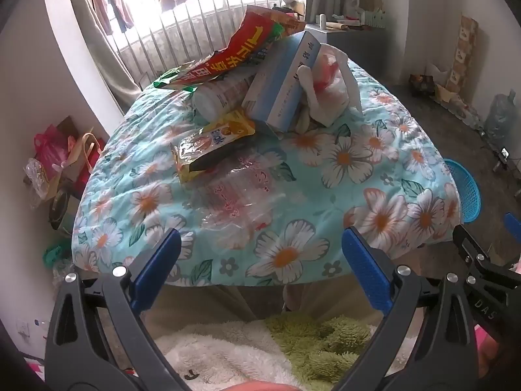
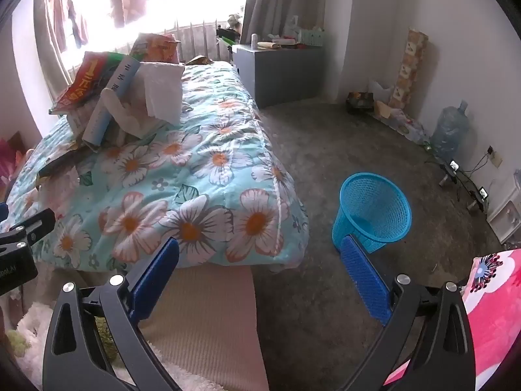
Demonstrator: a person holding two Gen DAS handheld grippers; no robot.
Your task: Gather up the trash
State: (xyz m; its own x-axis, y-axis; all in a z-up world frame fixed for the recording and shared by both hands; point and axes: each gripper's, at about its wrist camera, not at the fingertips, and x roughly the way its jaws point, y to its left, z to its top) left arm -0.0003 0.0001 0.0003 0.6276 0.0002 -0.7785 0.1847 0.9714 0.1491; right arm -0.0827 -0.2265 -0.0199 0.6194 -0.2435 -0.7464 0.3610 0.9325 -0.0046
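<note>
Blue bin (image 1: 464, 192) half hidden behind quilt (image 1: 293, 202).

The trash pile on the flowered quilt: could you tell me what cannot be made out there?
- White bottle, left wrist view: mostly under the red wrapper and blue box.
- Clear plastic wrapper: outline blends into the quilt.
- Blue basket: cut off by the quilt's edge there.
</note>
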